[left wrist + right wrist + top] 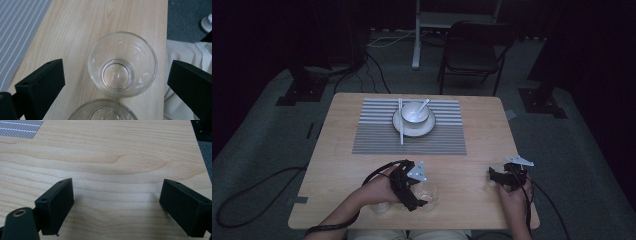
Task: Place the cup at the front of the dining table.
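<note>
Left gripper view: glass (pixel 122 63) between claw (pixel 116 77) jaws

glasses (pixel 122 63): 2 | bowl (pixel 414 112): 1 | plate (pixel 413 129): 1 | spoon (pixel 424 104): 1 | chopsticks (pixel 401 122): 1 pair | placemat (pixel 377 135): 1 | chair (pixel 474 50): 1

Dim, dark-edged high view; both gripper views bright, sharp, soft-shadowed.

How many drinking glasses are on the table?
2. One clear glass stands between the open jaws of the left gripper; a second glass stands just beside it, partly cut off.
</note>
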The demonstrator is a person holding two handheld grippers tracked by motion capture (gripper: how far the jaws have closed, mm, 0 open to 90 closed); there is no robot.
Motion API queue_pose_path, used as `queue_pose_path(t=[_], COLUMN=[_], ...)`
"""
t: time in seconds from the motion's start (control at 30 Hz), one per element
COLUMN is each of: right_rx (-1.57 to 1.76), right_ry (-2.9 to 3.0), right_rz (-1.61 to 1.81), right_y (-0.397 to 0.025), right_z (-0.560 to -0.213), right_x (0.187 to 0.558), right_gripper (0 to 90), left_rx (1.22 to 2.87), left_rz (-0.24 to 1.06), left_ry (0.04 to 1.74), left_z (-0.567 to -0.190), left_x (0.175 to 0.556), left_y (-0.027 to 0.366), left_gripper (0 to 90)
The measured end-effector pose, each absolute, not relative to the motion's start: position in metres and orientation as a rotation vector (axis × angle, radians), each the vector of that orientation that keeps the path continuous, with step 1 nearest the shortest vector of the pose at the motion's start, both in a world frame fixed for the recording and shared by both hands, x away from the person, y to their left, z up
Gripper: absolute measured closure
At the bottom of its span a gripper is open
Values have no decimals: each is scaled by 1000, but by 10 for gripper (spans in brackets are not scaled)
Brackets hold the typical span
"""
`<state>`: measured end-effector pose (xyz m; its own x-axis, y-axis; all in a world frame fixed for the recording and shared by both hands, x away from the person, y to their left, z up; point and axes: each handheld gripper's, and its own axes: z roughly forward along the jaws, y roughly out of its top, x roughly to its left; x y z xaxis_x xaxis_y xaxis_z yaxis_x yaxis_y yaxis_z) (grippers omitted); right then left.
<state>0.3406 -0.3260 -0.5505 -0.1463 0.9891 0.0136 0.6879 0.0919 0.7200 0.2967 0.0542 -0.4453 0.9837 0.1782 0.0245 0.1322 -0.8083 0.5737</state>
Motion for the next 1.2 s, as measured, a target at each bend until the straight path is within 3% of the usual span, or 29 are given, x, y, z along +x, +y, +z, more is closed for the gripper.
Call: queue_pose_path(t=[0.53,0.77,1.03,1.2], right_rx=[1641,1642,1642,1642], right_ry=[1891,1891,1891,1892], right_rz=[817,817,817,817], right_y=[-326,-326,-326,-326], right_z=[-550,-550,-550,-550], right_x=[341,341,341,341], right_gripper=[116,116,116,115], left_rx=[2645,2685,2732,2742], left_rz=[50,89,118,106], left_ry=[179,193,161,152], left_z=[-459,-464,-469,-469], left_x=[298,298,297,298], left_y=[28,21,17,16], left_gripper=[13,13,173,176])
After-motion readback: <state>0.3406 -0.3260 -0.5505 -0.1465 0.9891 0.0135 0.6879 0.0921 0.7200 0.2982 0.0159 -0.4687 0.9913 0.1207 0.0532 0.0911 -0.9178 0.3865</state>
